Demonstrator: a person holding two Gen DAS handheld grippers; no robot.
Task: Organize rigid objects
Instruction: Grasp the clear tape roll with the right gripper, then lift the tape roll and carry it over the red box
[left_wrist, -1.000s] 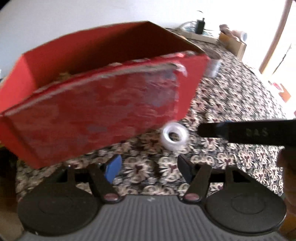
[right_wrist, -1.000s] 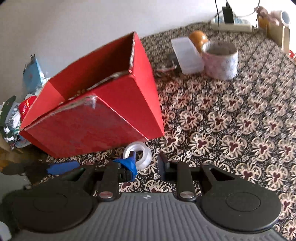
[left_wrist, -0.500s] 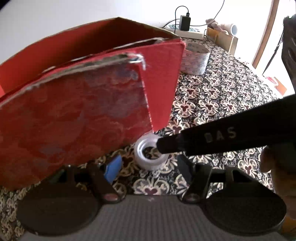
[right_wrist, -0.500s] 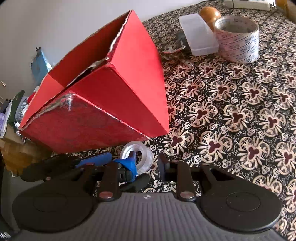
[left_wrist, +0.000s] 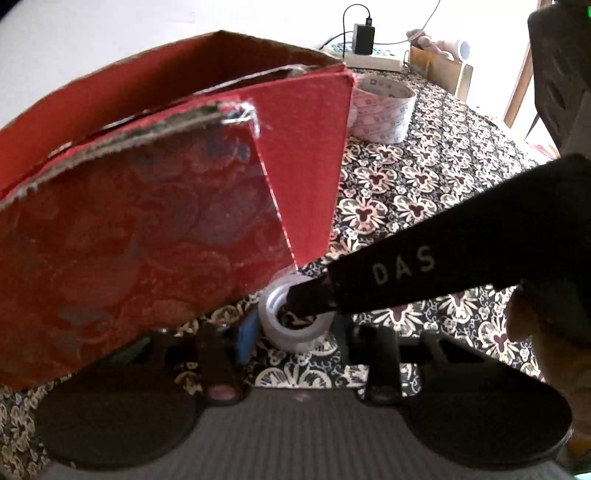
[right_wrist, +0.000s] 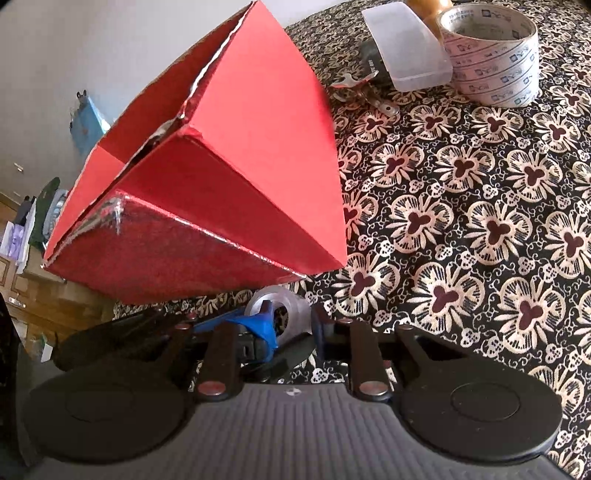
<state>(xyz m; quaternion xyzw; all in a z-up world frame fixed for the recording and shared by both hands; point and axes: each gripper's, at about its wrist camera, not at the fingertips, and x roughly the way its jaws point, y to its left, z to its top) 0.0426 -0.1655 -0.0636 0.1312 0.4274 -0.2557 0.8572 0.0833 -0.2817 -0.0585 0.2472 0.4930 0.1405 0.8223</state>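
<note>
Both grippers, left (left_wrist: 295, 332) and right (right_wrist: 291, 321), straddle a clear tape roll (left_wrist: 295, 325) with fingers spread, beside the red box (right_wrist: 221, 177).

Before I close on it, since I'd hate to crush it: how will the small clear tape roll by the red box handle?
The small clear tape roll looks like a tightly wound ring, so probably stiff and light. Its glossy rim may slip between the right gripper fingers. It lies flat on the tablecloth, so it should slide rather than roll, though the red box close beside it may block it.
</note>
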